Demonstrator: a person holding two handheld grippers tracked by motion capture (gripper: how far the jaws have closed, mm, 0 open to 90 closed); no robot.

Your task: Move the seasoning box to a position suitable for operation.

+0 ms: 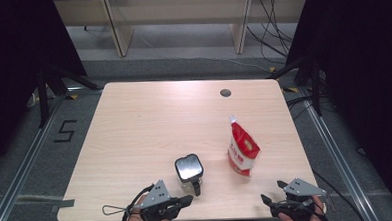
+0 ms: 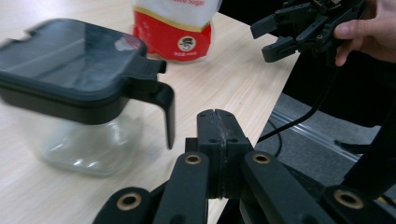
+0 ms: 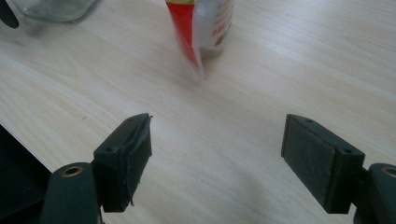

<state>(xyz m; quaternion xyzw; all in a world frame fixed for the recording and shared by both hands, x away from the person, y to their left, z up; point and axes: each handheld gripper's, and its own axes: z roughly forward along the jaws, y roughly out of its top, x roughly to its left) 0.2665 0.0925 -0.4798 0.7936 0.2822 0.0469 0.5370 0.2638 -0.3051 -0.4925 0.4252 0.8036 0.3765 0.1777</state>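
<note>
Left gripper (image 2: 217, 122), jaws pressed together on nothing, sits beside the jar's (image 2: 84, 140) handle; right gripper (image 3: 217, 161) gapes wide.

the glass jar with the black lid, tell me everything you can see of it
The jar is a squarish clear glass container, apparently empty, with a glossy black lid that has rounded corners and a black handle curving down one side. The lid is on. It stands upright on the wooden table, near the front edge, left of the red and white pouch and apart from it. The left gripper, jaws shut on nothing, sits just beside the handle without touching it.
</note>
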